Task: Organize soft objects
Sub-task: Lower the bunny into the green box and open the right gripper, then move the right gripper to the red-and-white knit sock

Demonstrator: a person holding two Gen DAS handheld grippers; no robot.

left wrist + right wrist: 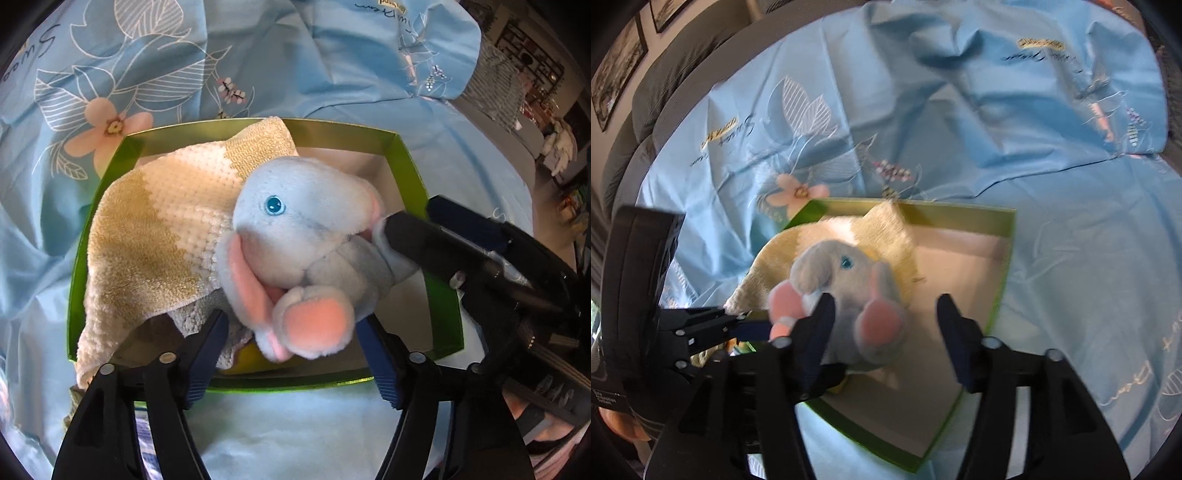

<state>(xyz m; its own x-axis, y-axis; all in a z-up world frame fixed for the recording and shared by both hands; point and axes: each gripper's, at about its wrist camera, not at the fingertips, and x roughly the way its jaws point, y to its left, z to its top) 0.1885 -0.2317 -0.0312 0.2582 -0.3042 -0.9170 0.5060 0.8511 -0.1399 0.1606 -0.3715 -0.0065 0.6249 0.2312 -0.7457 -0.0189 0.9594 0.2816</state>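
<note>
Toy: plush elephant [295, 236] lies in green box [410, 170], on towel [155, 229] at its nine o'clock.
Left tongs [291, 332]: parted, gripping nothing.
Right tongs [886, 325]: parted, empty.
Progress: both packed; only tidying seems left.

Both grippers point down, close together. The left gripper [291, 332] and right gripper [886, 314] have their jaws wide apart.

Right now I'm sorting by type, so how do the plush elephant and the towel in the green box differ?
The plush elephant is blue with pink ears and feet; the towel is yellow and white. The elephant is a rounded lump lying on the towel; the towel lies spread flat, one corner hanging over the box rim. Both are soft and in the box.
</note>
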